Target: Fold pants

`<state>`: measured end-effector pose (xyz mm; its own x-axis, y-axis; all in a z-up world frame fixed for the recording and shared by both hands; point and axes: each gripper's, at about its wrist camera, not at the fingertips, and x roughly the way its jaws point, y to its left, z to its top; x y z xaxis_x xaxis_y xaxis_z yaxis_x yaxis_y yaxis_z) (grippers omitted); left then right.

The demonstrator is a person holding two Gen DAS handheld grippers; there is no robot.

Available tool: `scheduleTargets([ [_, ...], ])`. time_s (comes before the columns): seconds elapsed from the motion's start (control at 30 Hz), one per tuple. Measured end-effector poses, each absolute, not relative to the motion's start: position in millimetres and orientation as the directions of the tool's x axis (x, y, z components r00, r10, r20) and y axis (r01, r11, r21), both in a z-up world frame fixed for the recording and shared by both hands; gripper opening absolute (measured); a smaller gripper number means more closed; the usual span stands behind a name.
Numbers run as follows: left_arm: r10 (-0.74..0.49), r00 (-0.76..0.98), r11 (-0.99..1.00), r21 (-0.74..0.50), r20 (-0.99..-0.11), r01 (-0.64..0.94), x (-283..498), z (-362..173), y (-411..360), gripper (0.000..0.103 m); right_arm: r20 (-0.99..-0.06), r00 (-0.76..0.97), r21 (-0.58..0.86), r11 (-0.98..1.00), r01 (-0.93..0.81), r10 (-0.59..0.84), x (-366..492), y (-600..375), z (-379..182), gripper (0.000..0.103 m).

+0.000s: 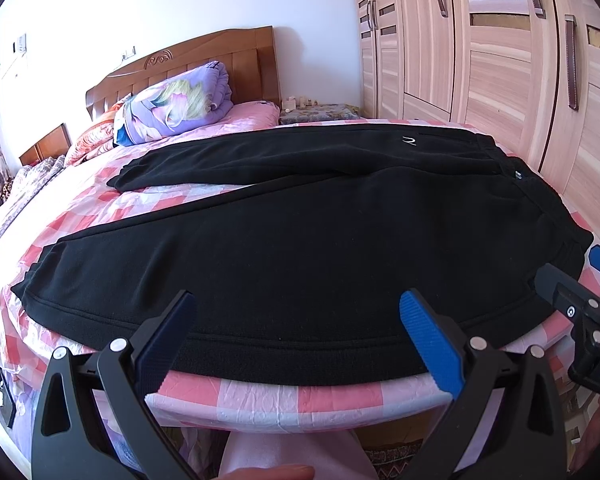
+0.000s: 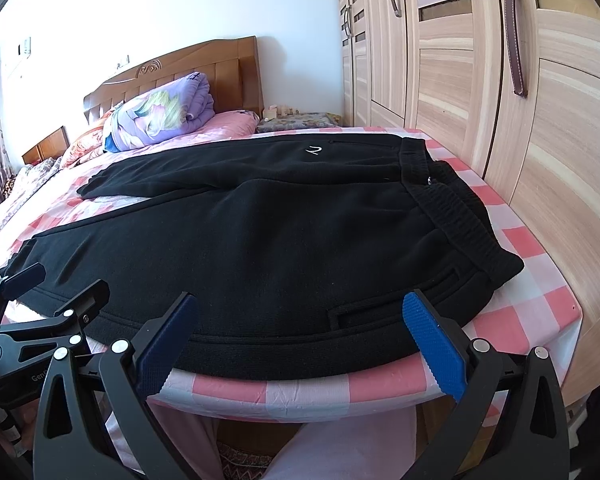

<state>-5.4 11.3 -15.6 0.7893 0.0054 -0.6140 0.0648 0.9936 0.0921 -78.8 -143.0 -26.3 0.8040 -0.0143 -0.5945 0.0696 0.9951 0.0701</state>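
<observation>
Black sweatpants point(image 1: 308, 240) lie spread flat on the pink checked bed, waistband to the right, legs running left. They also fill the right wrist view point(image 2: 284, 236), where the ribbed waistband point(image 2: 456, 216) shows. My left gripper point(image 1: 296, 300) is open, its blue-padded fingers hovering over the near hem edge at mid-leg. My right gripper point(image 2: 300, 304) is open over the near edge by the pocket slit, close to the waist. Each gripper shows in the other's view: the right one point(image 1: 572, 280), the left one point(image 2: 56, 284).
A folded purple quilt point(image 1: 172, 104) and pillows lie at the wooden headboard point(image 1: 196, 60). A wardrobe point(image 1: 500, 60) stands close on the right. A small bedside table point(image 1: 320, 112) sits behind. The bed's near edge point(image 1: 300, 396) is just under the grippers.
</observation>
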Motion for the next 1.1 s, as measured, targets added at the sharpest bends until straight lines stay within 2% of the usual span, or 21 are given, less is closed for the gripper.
scheduleTargets([
  [0.63, -0.026, 0.772, 0.994, 0.069, -0.635, 0.090, -5, -21, 16, 0.102, -0.601, 0.798, 0.037, 0.998, 0.060, -0.026, -68, -146, -31, 0.099],
  [0.73, -0.024, 0.769, 0.993, 0.076, -0.639, 0.094, -1, -22, 15, 0.102, -0.573, 0.819, 0.046, 0.999, 0.004, 0.023, -49, -155, -19, 0.099],
  [0.83, -0.007, 0.775, 0.985, 0.130, -0.632, 0.115, 6, -16, 16, 0.102, -0.557, 0.829, 0.033, 0.999, -0.035, 0.047, -4, -167, 3, 0.099],
  [0.97, 0.112, 0.845, 0.952, 0.301, -0.522, 0.060, 33, 13, 23, 0.102, -0.649, 0.746, 0.091, 0.989, -0.117, 0.148, 106, -179, 18, 0.099],
  [1.03, 0.091, 0.816, 0.951, 0.294, -0.570, 0.100, 68, 26, 36, 0.102, -0.705, 0.686, 0.096, 0.983, -0.158, 0.179, 166, -174, 16, 0.099],
  [1.1, 0.020, 0.758, 0.958, 0.229, -0.651, 0.172, 104, 33, 49, 0.102, -0.747, 0.614, 0.133, 0.963, -0.235, 0.253, 228, -180, 8, 0.099],
])
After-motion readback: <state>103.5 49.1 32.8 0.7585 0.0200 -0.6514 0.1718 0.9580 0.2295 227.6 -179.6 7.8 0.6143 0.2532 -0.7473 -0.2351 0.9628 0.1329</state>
